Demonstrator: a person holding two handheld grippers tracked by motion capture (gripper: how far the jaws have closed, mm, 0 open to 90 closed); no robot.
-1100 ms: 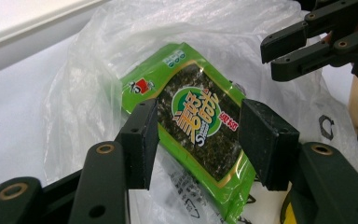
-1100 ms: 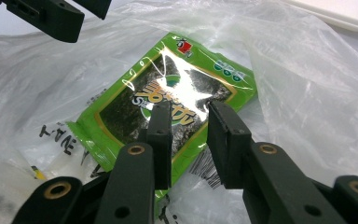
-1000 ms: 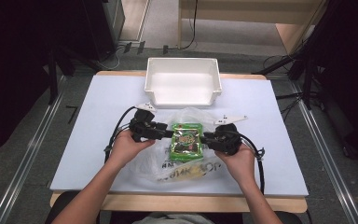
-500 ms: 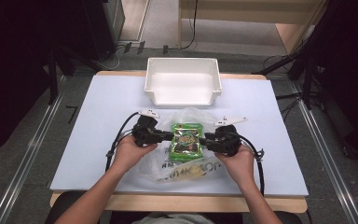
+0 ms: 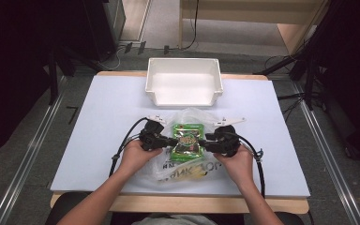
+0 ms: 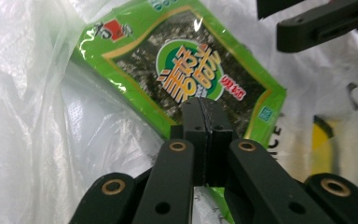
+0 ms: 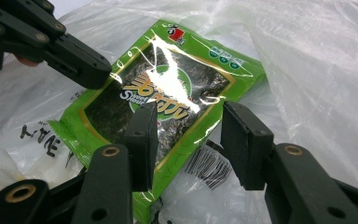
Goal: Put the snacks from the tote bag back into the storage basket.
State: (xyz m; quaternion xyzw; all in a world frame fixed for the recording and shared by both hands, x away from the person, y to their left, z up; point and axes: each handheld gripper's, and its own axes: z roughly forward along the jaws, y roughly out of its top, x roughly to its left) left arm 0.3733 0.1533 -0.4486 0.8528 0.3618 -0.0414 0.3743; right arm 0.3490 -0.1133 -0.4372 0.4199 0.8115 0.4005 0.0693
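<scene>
Since a second ago your left gripper [image 5: 174, 141] has slid inward to the green seaweed packet [image 5: 187, 142], jaws pressed together on its edge. The white bin [image 5: 184, 82] stands beyond. The packet lies on a clear plastic bag [image 5: 183, 165] with dark lettering; its label shows orange Korean script. Your right gripper [image 7: 189, 140] straddles it, jaws spread.

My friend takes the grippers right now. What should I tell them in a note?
Left gripper: jaws shut, at the near edge of the green seaweed packet; whether it pinches the packet is hidden.
Right gripper: jaws open, straddling the packet's other edge, not clamped.
The packet lies on the clear plastic bag, mid-table.
The white bin behind holds nothing.
Done: both grippers at the packet.
Left, probably: close the right gripper, lift the packet, perhaps into the bin.
</scene>
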